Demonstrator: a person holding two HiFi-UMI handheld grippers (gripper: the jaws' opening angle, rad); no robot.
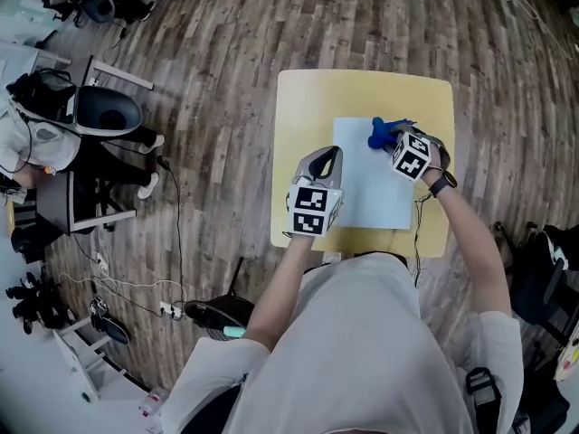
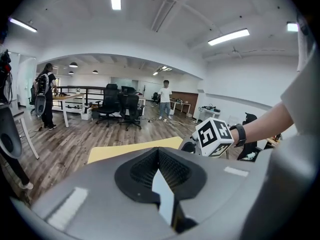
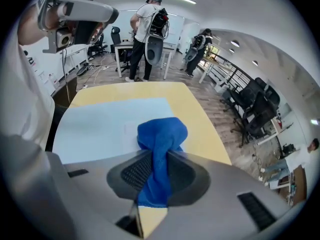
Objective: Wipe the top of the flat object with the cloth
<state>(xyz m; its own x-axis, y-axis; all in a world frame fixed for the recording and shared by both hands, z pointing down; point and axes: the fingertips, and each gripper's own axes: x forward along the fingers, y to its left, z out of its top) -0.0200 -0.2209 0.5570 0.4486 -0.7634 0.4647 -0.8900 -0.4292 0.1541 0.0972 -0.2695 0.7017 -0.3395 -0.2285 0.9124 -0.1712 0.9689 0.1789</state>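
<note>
White-shirted person [image 1: 362,333] stood over a square yellow table [image 1: 298,98] bearing a pale blue flat rectangular sheet [image 1: 371,193]. Left gripper [image 1: 322,159], jaws together and empty, was at the sheet's left edge. Right gripper [image 1: 399,141] was clamped on a bunched blue cloth [image 1: 384,132] at the sheet's far right corner.

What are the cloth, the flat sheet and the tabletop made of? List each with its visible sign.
Cloth: blue, soft, fuzzy fabric, likely microfibre; it bunches and folds.
Flat sheet: pale blue, thin, smooth, matte; plastic or card, unclear.
Tabletop: yellow, smooth, even colour, probably laminate.
</note>
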